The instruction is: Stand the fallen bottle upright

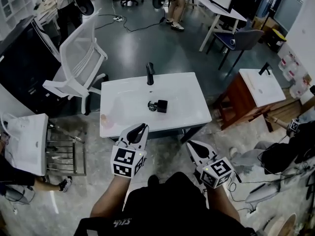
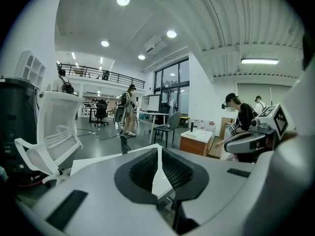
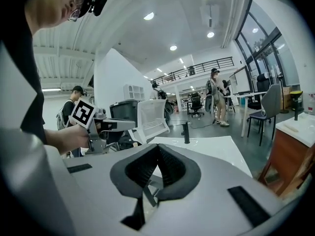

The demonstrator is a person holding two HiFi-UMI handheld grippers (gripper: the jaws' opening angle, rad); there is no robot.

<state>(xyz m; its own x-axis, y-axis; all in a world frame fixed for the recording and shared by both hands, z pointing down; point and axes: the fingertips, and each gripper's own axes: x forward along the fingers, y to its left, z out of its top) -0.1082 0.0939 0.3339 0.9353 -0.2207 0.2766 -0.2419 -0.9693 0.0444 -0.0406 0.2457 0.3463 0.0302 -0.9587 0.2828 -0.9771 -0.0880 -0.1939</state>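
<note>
— Where was the bottle when you looked?

— In the head view I saw a small dark bottle (image 1: pixel 162 105) in the basin (image 1: pixel 128 102) of the white counter (image 1: pixel 189 117), at the centre of the frame. It was just beside the drain (image 1: pixel 151 104) and below the black tap (image 1: pixel 150 73). It seemed to lie on its side, but it was too small for me to make out a cap.

— And your grippers?

— Both were in the lower part of the frame, short of the counter's near edge and well apart from the bottle. The left gripper (image 1: pixel 140 128) was left of centre and the right gripper (image 1: pixel 193 144) right of centre, each pointing toward the counter.

— Were they holding anything?

— No. In the left gripper view its fingers (image 2: pixel 140 168) met at the tips, with only a thin slit lower down showing the white counter behind. Nothing was between them. In the right gripper view the fingers (image 3: pixel 172 168) were pressed together and empty too.

— Anything else around?

— A pale pinkish thing (image 1: pixel 104 118) sat near the counter's left edge, and I couldn't tell what it was. A white chair (image 1: pixel 78 63) stood off the counter's upper left. At the right was a wooden stand (image 1: pixel 241 102) carrying a second basin (image 1: pixel 263 85).
</note>
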